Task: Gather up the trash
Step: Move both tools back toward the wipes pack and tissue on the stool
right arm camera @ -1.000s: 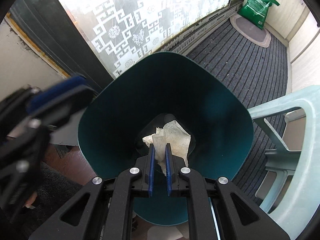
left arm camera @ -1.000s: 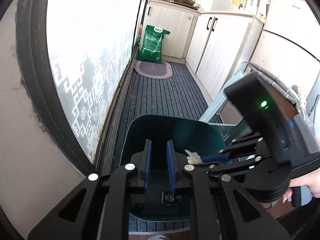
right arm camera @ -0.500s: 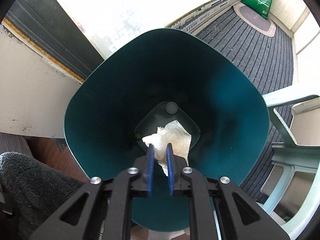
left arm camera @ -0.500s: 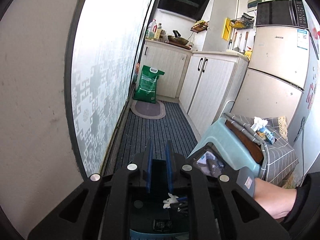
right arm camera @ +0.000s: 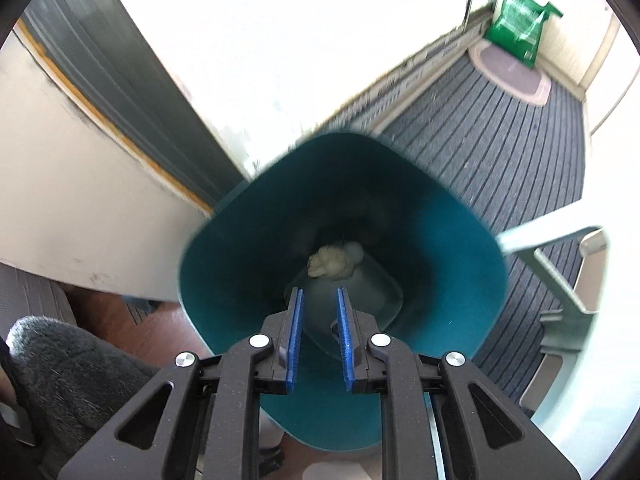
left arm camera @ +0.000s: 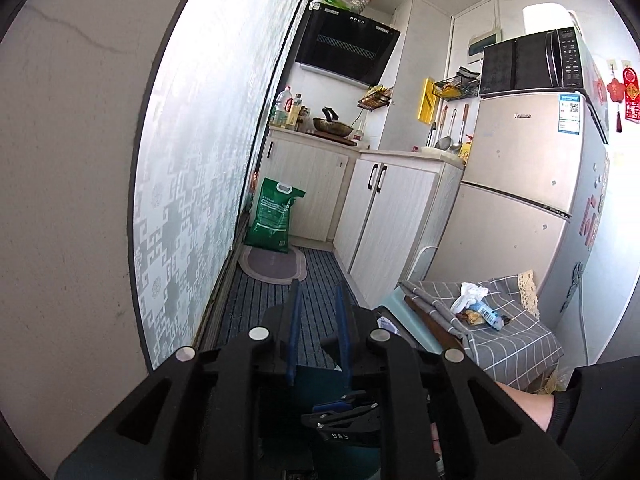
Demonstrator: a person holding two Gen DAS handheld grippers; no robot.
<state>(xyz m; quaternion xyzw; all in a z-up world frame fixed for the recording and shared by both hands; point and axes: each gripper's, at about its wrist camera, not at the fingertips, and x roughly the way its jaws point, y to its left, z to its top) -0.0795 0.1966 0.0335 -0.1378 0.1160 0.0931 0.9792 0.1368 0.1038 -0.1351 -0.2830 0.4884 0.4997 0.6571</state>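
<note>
Tissue (right arm camera: 334, 262) has dropped from the right gripper (right arm camera: 319, 334) to the bin (right arm camera: 224, 280) floor; jaws parted, empty. Left gripper (left arm camera: 317, 332) swings up, slightly parted, empty, facing table trash (left arm camera: 474, 306).

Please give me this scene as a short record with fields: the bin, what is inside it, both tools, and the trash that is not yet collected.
bin: teal, open top, below the right tool
in bin: crumpled tissue at the bottom
right tool: over the bin, jaws have just been opening, nothing between them
left tool: pointing into the kitchen, jaws have just been opening, narrow gap, empty
not yet collected: white tissue and wrapper on the table
</note>
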